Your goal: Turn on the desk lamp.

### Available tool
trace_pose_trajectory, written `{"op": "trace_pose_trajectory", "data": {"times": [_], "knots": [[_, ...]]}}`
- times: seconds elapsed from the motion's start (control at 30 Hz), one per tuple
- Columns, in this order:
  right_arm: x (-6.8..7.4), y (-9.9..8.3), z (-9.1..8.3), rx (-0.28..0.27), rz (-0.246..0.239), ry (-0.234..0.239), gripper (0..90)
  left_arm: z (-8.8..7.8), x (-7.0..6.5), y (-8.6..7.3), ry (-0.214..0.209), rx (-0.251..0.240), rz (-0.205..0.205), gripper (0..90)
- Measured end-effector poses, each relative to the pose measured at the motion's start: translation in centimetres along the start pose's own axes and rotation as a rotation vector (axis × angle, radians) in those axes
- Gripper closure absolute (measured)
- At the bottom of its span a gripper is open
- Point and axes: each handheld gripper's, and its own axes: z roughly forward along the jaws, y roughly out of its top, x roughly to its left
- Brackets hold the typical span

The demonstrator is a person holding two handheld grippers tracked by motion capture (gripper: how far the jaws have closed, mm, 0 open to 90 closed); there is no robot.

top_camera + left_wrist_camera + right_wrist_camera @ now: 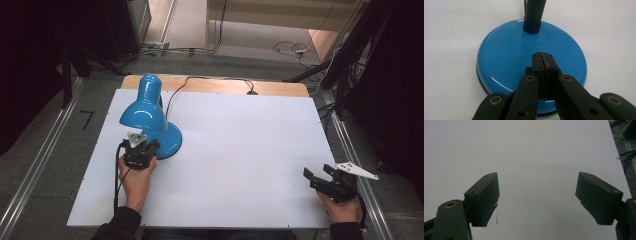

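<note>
While the left gripper [543,65] presses its clenched fingers on the glossy round base [506,55], they may slip on the smooth enamel. Right gripper [536,197] waits with fingers released. Farther back, the blue lamp [145,112] stands at the counter's [240,150] left.

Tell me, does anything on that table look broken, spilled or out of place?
Nothing stands out. The blue lamp stands upright on its round base at the left of the white table, its cord running off the far edge. The left gripper is closed over the base; the right gripper is open above bare table.
</note>
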Motion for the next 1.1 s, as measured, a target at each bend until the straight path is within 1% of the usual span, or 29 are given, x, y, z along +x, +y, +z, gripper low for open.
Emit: {"op": "trace_pose_trajectory", "data": {"times": [0.2,0.4,1.1], "knots": [[0.03,-0.01,0.05,0.001,-0.001,-0.001,17.5,-0.01,0.07,-0.07,-0.003,-0.004,-0.006,90.0],[-0.03,0.00,0.04,0.001,0.000,-0.001,17.5,0.00,0.07,-0.07,-0.004,-0.003,-0.003,90.0],[0.04,-0.01,-0.02,-0.001,-0.004,-0.002,17.5,0.00,-0.14,-0.18,0.016,-0.006,0.033,90.0]]}}
